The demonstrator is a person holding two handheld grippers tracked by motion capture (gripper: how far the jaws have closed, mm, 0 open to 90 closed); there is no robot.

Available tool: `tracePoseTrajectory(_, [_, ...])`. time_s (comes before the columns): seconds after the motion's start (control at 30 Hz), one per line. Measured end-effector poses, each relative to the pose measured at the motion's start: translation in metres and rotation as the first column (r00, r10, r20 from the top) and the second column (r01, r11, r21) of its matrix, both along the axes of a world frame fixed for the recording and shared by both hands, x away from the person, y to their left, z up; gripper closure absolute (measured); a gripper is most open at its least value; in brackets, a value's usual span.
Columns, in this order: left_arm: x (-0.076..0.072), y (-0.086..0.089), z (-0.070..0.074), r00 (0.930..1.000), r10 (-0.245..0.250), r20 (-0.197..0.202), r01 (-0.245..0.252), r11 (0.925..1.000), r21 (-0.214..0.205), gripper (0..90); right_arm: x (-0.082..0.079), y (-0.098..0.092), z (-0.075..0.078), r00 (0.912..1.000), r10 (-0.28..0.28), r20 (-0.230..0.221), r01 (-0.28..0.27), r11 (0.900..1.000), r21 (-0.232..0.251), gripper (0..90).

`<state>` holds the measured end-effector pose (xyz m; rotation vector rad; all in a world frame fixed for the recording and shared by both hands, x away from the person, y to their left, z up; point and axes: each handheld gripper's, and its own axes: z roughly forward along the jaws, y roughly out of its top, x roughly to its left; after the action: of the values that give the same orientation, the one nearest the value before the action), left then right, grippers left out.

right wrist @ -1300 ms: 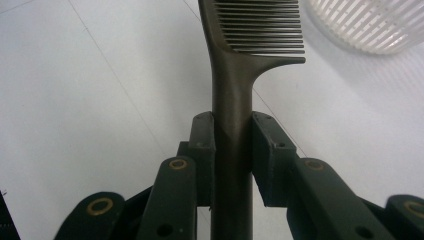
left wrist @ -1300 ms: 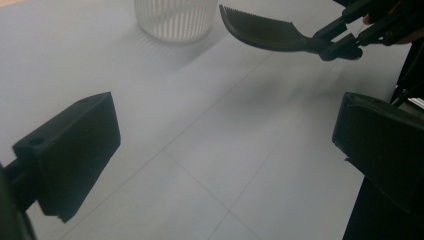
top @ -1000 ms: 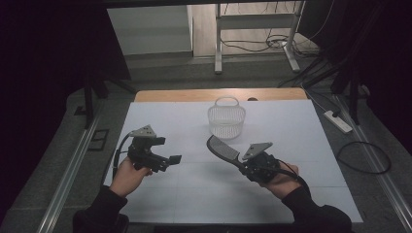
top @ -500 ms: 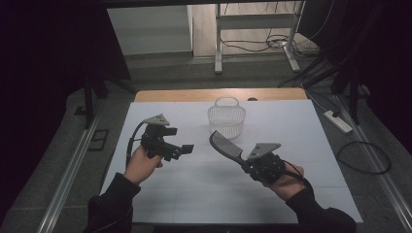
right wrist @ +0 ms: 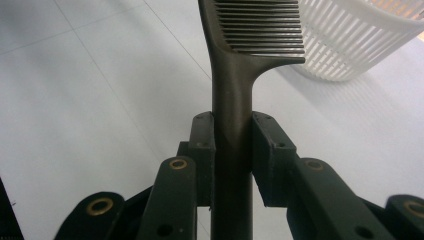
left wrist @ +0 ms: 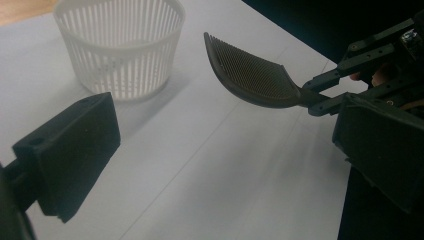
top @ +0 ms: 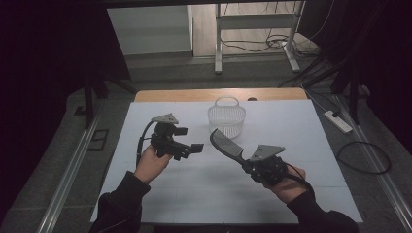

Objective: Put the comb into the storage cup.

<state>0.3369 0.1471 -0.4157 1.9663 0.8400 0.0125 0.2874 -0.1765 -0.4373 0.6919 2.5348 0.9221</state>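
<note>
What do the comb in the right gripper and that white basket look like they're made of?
Comb: probably hard plastic, dark and matte; moulded teeth and a smooth one-piece handle with a dull sheen. Basket: likely thin white plastic, slightly translucent; light passes between its slim moulded ribs. The right gripper clamps the comb's handle.

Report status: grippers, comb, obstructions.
Right gripper shut on comb handle, held above the table. Left gripper open, empty. White basket beyond the comb tip, nothing between.

Open white table all round; lone basket beyond the raised comb.
</note>
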Motion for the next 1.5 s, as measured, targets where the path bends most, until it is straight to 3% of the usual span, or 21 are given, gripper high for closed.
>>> tracePoseTrajectory(0.2, [-0.002, -0.004, -0.005, 0.9999, 0.002, -0.017, -0.003, 0.9999, -0.010, 0.0, -0.005, 0.005, 0.000, 0.9997, 0.019, 0.016, -0.020, 0.9997, 0.011, 72.3])
tracePoseTrajectory(0.33, [-0.003, -0.009, -0.008, 0.9996, -0.018, -0.024, 0.018, 0.9997, 0.016, 0.0, -0.007, 0.007, 0.000, 0.9995, 0.023, 0.024, -0.023, 0.9995, 0.020, 72.4])
tracePoseTrajectory(0.87, [-0.002, -0.018, -0.017, 0.9915, -0.080, -0.103, 0.073, 0.9948, -0.071, 0.0, -0.019, 0.018, 0.001, 0.9970, 0.050, 0.058, -0.054, 0.9970, 0.056, 72.3])
tracePoseTrajectory(1.5, [-0.001, -0.026, -0.020, 0.9824, -0.109, -0.152, 0.096, 0.9911, -0.092, 0.0, -0.025, 0.023, 0.003, 0.9940, 0.066, 0.088, -0.072, 0.9947, 0.072, 72.3])
